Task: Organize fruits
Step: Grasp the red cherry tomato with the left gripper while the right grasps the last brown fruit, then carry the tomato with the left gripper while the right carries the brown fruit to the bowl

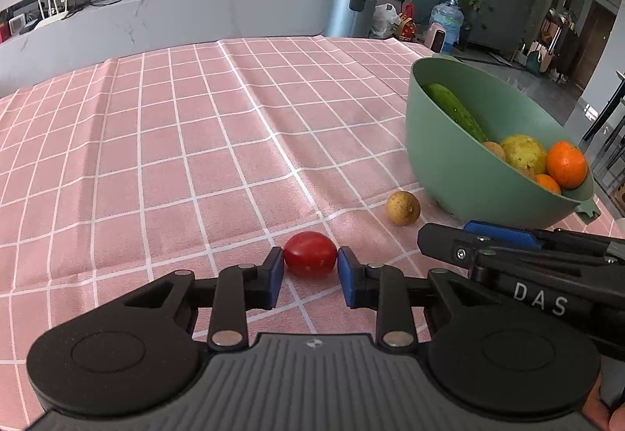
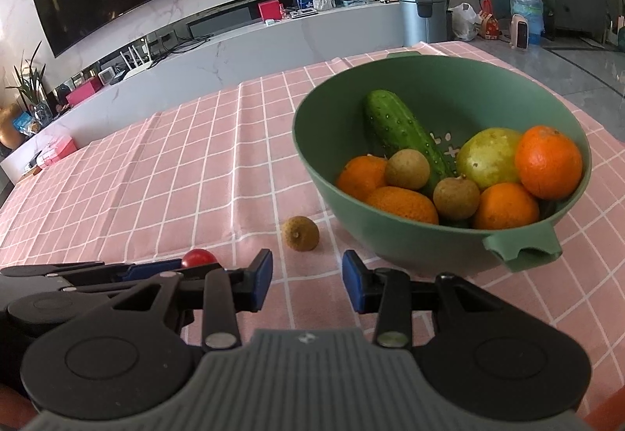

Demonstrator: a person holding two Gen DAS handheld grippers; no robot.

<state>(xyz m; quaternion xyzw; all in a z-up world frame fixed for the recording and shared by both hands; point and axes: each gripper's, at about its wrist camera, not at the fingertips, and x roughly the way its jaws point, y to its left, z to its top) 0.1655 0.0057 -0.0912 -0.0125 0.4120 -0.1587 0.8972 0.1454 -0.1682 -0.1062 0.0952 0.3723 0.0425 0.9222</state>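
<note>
Now a glossy red tomato [image 1: 310,253], smooth and round, clamped in left gripper [image 1: 310,275]; right gripper [image 2: 307,280] apart.

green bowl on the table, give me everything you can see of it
The round, matte sage-green bowl, plastic by its look, stands upright on the pink checked tablecloth. It has a small lip handle at the far rim and a notched tab at the near rim, and cross-shaped drain holes low in its inner wall. Inside lie a bumpy green cucumber, a yellow-green pear, several oranges and two small tan round fruits. Neither gripper touches it.
</note>
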